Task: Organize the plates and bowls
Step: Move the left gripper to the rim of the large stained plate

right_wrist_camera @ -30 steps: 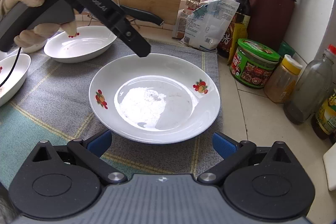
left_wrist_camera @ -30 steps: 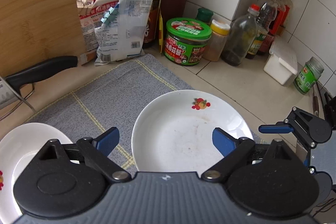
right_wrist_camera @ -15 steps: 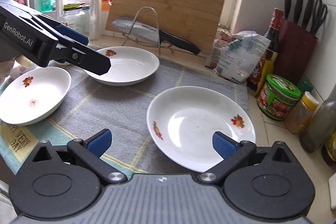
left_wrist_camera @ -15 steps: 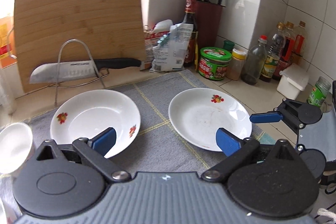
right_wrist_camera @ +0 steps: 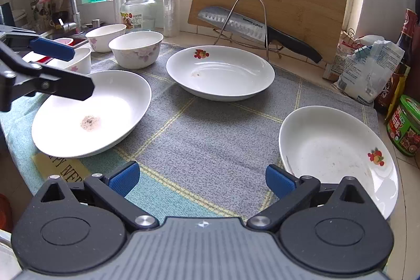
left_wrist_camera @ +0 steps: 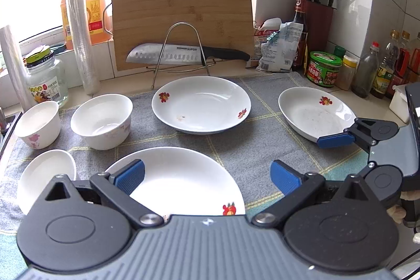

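White plates [left_wrist_camera: 202, 104] and bowls [left_wrist_camera: 102, 120] on grey cloth [right_wrist_camera: 210, 127], both grippers' jaws spread wide, empty.

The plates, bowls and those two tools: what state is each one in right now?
Left tool: open, empty, above the near plate.
Right tool: open, empty, over the cloth.
Near plate: upright, a stain at its centre.
Middle plate: upright, small speck inside.
Right plate: upright, faint residue.
Flowered bowls: upright, empty.
Knife: resting in the wire rack.
Green jar: lid on.
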A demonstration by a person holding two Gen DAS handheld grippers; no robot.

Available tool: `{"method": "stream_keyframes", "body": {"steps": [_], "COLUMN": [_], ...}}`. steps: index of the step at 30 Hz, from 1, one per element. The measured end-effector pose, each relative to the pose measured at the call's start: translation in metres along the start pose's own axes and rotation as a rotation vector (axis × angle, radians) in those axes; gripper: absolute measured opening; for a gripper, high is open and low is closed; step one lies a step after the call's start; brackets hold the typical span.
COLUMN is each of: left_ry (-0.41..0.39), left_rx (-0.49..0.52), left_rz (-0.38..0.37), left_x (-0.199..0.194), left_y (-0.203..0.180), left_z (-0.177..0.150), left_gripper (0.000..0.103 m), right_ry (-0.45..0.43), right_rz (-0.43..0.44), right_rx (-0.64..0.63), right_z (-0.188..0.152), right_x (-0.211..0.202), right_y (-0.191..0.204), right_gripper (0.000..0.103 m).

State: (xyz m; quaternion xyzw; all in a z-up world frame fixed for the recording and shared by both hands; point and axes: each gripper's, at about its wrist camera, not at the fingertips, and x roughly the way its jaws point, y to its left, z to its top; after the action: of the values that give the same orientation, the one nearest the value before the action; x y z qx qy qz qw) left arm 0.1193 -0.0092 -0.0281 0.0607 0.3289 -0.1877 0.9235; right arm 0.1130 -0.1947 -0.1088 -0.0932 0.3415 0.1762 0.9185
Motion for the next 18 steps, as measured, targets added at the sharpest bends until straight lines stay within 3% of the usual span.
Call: {"method": "stream_keyframes", "body": {"steps": [9, 18], "left_ry": [0.030, 0.086], "left_rx": [0.051, 0.130], "left_rz": [-0.016, -0.053], "left_x": [-0.029, -0.031], "left_y": [0.049, 0.085], "left_z": [-0.036, -0.075], "left_gripper": [0.101, 0.101], "right_ry": [-0.003, 0.030], "right_rz": [-0.102, -0.083], "right_rx": [0.090, 0.115], "right_z": [0.013, 0.029], "right_x": [0.002, 0.011], "right_y": [0.033, 0.070], "right_gripper": [0.103, 0.103]}}
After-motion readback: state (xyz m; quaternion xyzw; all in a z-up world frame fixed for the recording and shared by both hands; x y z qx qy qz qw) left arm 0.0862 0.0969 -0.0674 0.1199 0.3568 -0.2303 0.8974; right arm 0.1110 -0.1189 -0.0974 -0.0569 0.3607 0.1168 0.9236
